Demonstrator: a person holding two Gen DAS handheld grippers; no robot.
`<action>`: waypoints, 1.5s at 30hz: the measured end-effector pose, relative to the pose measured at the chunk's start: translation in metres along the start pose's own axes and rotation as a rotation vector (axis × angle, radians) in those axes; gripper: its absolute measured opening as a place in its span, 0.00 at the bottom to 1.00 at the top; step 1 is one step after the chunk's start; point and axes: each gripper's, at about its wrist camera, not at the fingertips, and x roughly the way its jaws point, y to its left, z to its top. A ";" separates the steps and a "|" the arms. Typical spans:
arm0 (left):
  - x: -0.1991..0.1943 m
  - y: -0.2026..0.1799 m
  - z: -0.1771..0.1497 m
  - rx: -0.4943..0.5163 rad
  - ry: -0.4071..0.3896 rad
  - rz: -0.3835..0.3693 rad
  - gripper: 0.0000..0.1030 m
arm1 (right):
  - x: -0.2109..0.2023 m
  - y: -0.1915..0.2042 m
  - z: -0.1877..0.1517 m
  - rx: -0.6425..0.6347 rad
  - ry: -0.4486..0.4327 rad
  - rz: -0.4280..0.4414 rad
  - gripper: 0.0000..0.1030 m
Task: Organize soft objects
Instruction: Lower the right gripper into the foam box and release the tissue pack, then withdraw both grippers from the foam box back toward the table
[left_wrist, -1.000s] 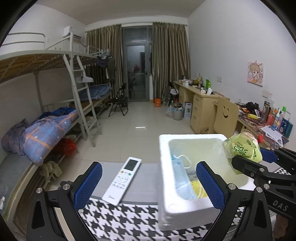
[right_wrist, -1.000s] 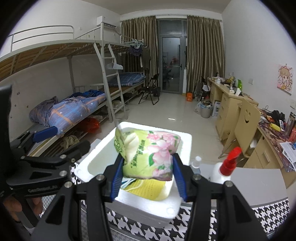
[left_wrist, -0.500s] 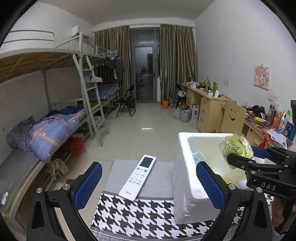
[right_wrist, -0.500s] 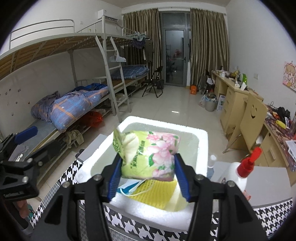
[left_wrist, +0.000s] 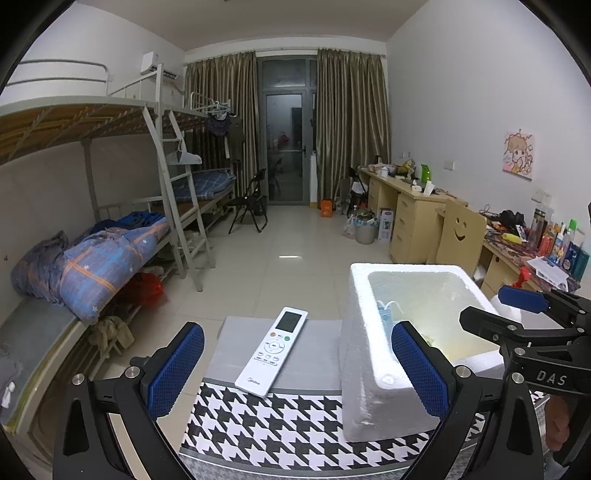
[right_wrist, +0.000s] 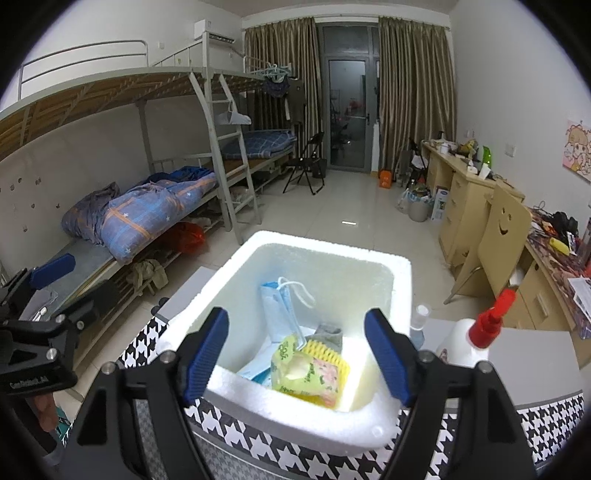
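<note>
A yellow-green tissue pack (right_wrist: 306, 373) printed with pink flowers lies inside a white foam box (right_wrist: 400, 271), at the box's near end. Its long side runs roughly from 10 o'clock to 4 o'clock in the right wrist view, one corner tipped up toward 10 o'clock. It rests on a yellow sponge (right_wrist: 327, 352), with a grey cloth (right_wrist: 328, 332) just behind it at 12 o'clock. A blue face mask (right_wrist: 277, 310) with white ear loops leans upright against the box's left inner wall, at 11 o'clock from the pack.

The right gripper (right_wrist: 301, 356) hovers above the near rim of the box, its blue pads spreading apart. The pack sits below and between them, touched by neither.

The box stands on a table with a black-and-white houndstooth cloth (left_wrist: 280, 424). At 3 o'clock from the box stands a white spray bottle (right_wrist: 469, 341) with a red nozzle.

In the left wrist view, the left gripper (left_wrist: 295, 365) has its pads wide apart with nothing between them, just beside the box's left wall. A white remote control (left_wrist: 273, 349) lies on the table at 9 o'clock from the box, its screen end pointing toward 1 o'clock.
</note>
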 end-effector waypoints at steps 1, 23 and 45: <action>-0.002 -0.001 0.000 0.003 -0.003 -0.001 0.99 | -0.003 0.000 0.000 0.001 -0.002 0.003 0.77; -0.080 -0.033 -0.011 0.032 -0.067 -0.047 0.99 | -0.097 0.010 -0.027 -0.012 -0.122 -0.017 0.89; -0.141 -0.052 -0.036 0.049 -0.112 -0.129 0.99 | -0.164 0.006 -0.064 0.006 -0.203 -0.028 0.89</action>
